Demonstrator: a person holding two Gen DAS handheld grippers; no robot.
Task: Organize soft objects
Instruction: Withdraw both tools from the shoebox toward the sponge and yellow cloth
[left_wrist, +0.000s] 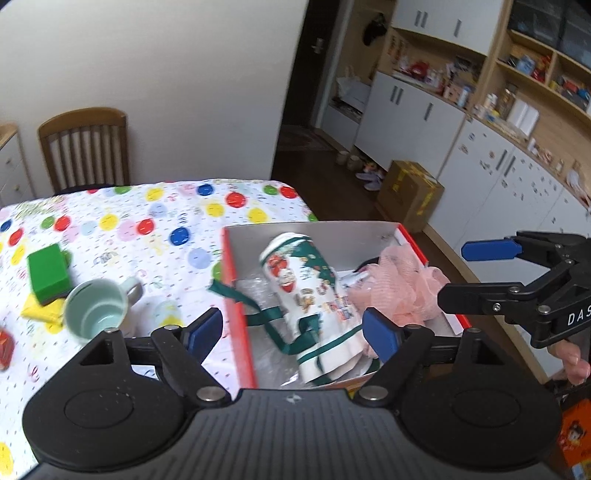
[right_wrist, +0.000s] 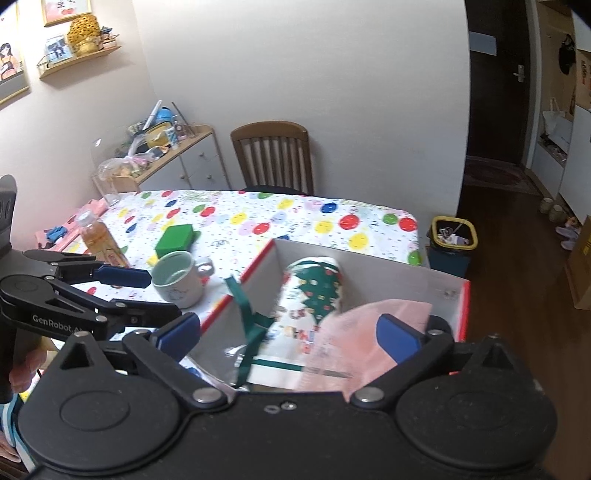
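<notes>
Dotted tablecloth (left_wrist: 110, 221); perhaps mesh pouf (left_wrist: 399, 284).

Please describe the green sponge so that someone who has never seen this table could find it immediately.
Look at the table with the dotted tablecloth, to the left of the red-edged box. Just behind the pale green mug lies the green sponge. It is the only solid green block there, and a yellow piece shows under it.
</notes>
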